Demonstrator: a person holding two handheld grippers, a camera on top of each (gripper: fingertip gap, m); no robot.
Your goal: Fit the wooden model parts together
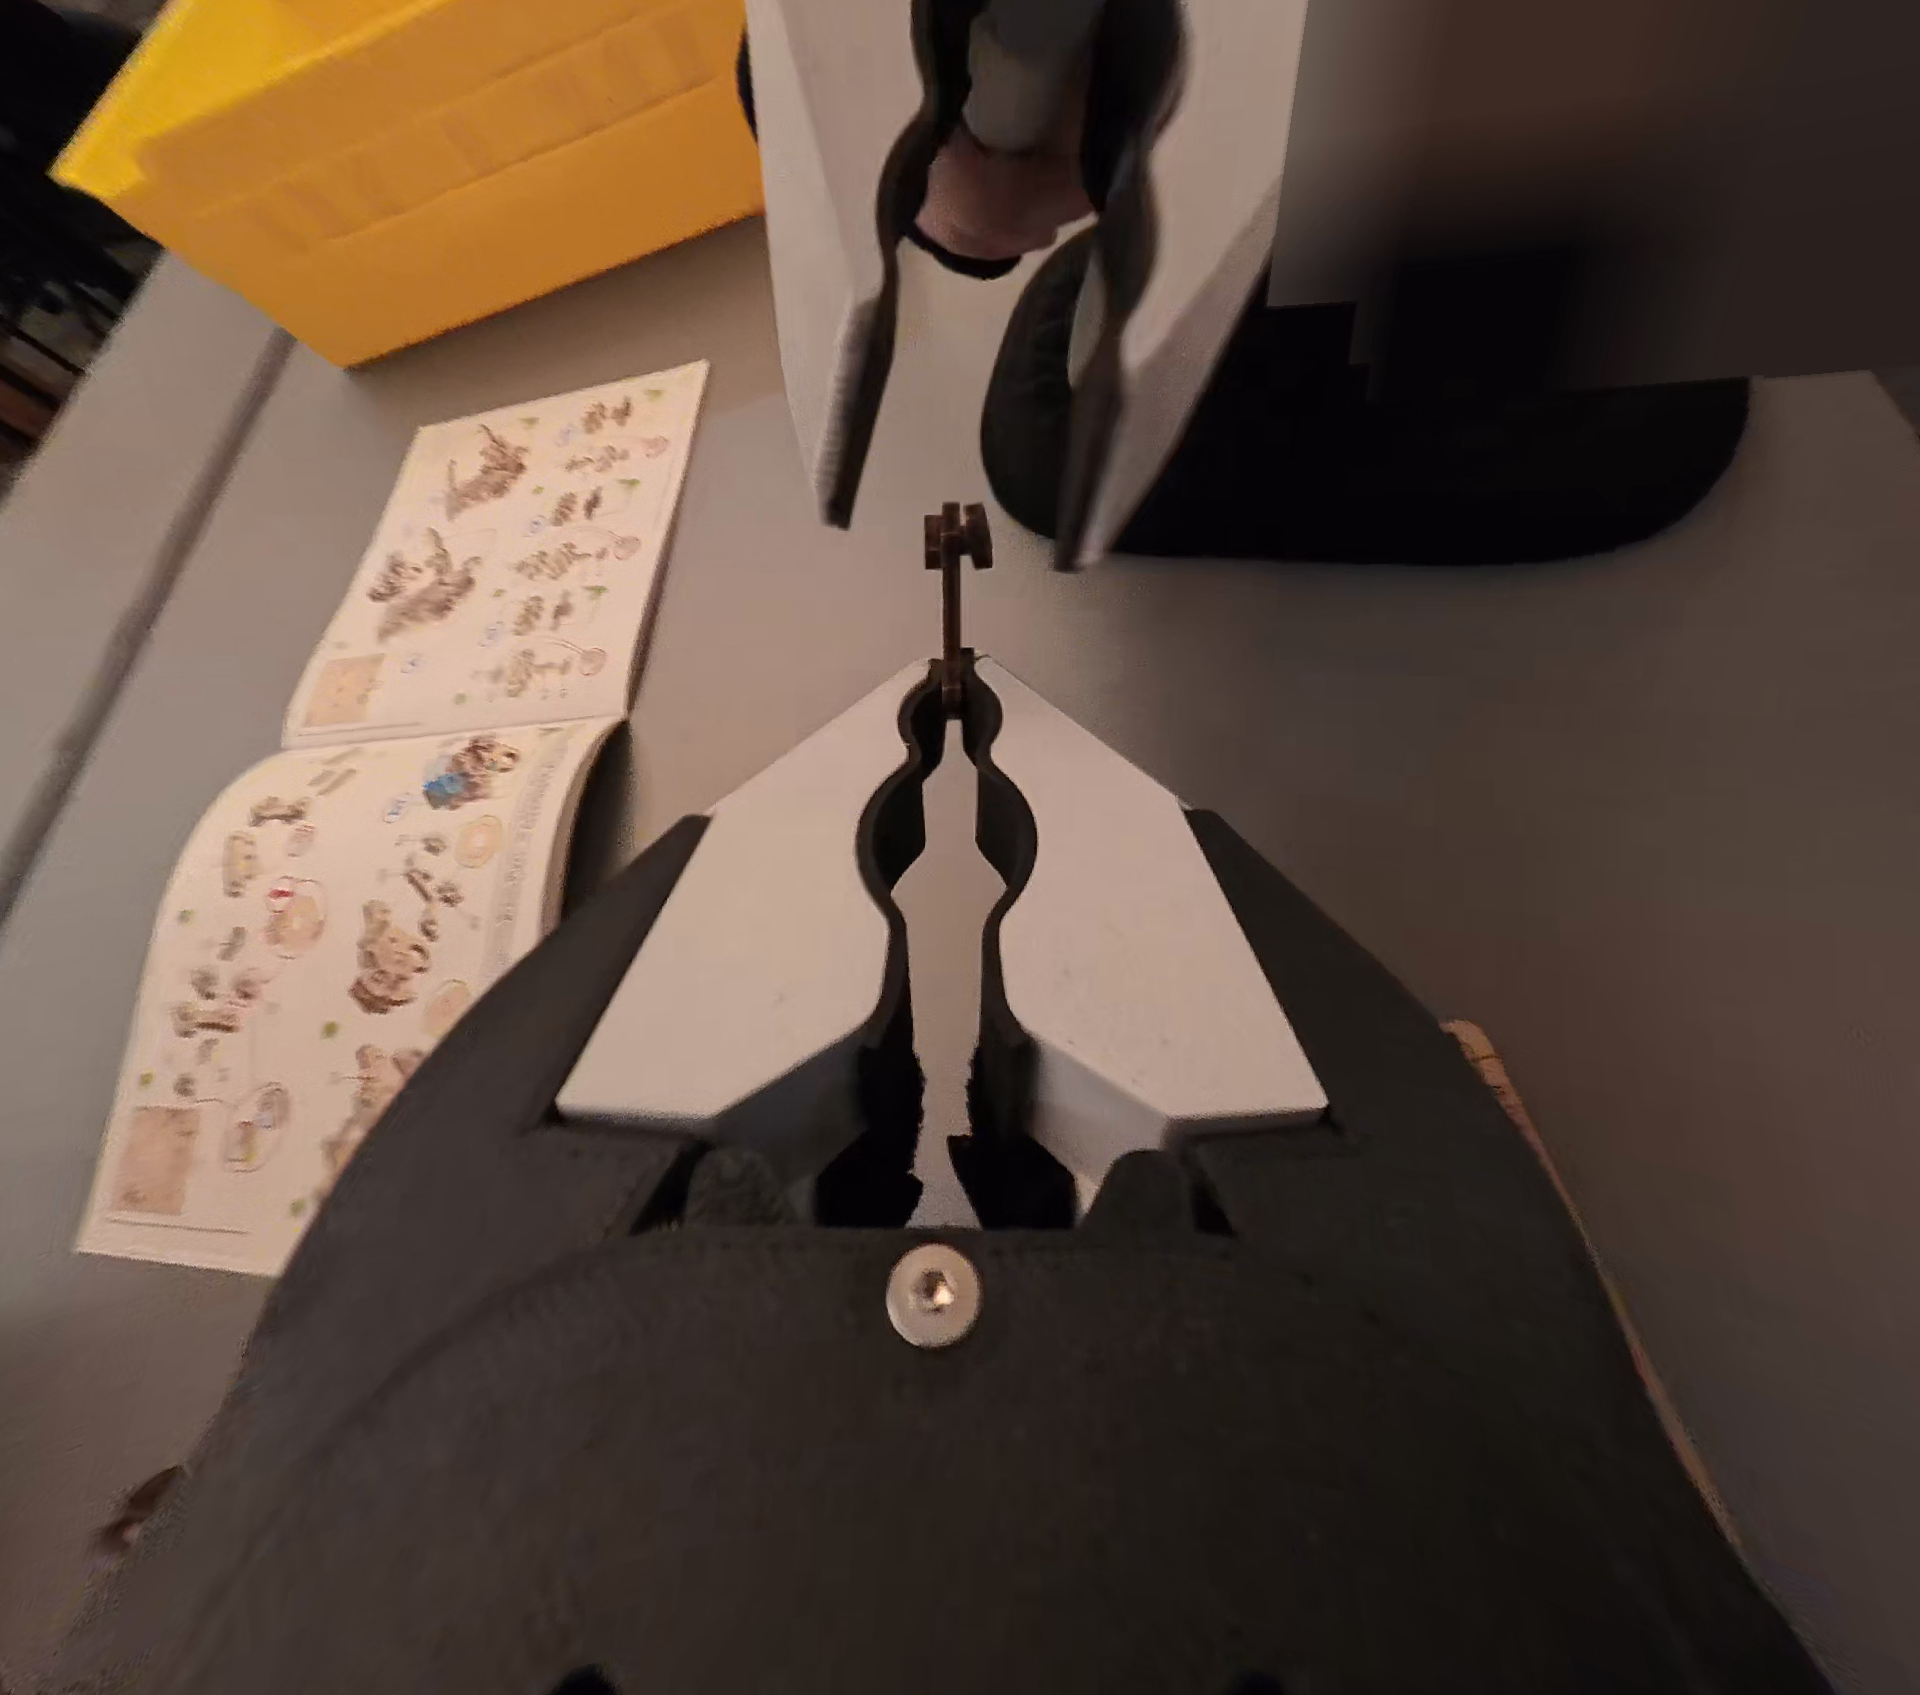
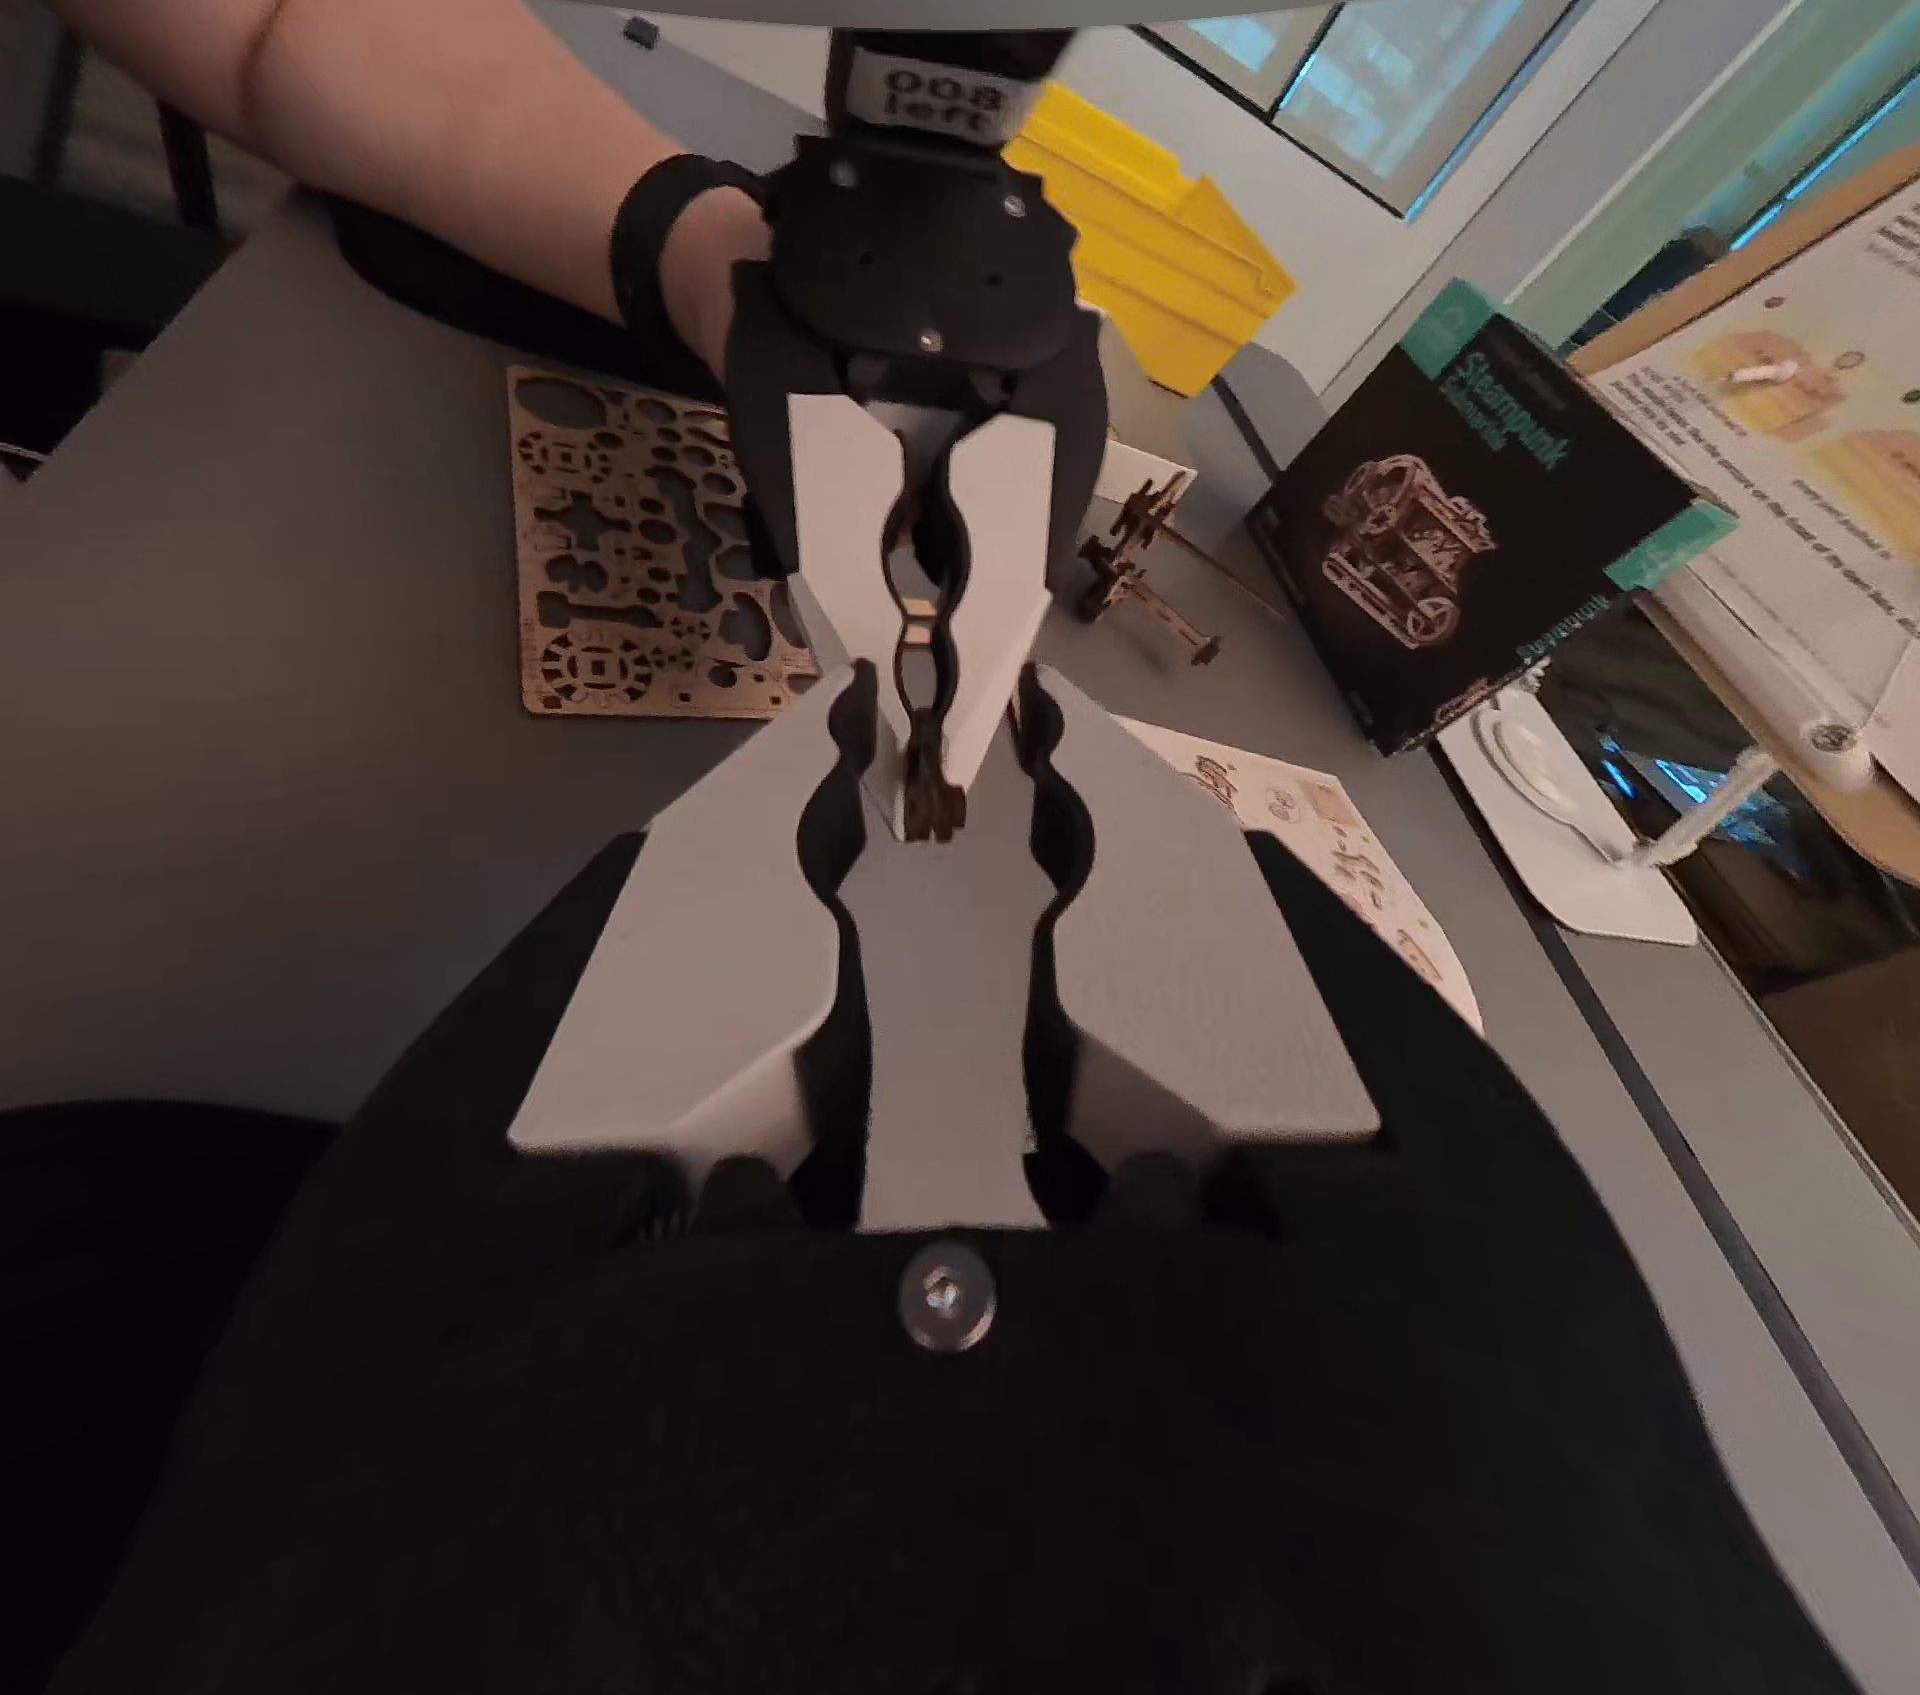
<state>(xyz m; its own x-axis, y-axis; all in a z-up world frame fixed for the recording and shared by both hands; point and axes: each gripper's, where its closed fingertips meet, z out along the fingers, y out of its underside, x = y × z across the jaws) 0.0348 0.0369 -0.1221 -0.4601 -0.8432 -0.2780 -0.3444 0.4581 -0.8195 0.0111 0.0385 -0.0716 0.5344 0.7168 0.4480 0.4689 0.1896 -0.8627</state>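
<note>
Left tongs (image 1: 951, 689) pinched a thin wooden part (image 1: 954, 580) at the tips, held above the table (image 1: 1455, 814). Right tongs (image 1: 951, 539) gaped wide, empty, straddling its head (instruction booklet (image 1: 416, 762) lay open nearby). Best closed slowly, square on the head, avoiding twist

Two grippers (image 1: 950, 677) (image 1: 961, 539), one wooden part (image 1: 954, 580), one cut-out sheet (image 2: 634, 544), one booklet (image 1: 416, 772), one yellow bin (image 1: 447, 118), one box (image 2: 1486, 533), one half-built model (image 2: 1143, 565).

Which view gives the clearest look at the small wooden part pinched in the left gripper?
The left wrist view: the wooden part stands clear of the left gripper against bare table. In the right wrist view it is dark, crowded between the open right gripper's fingers.
</note>
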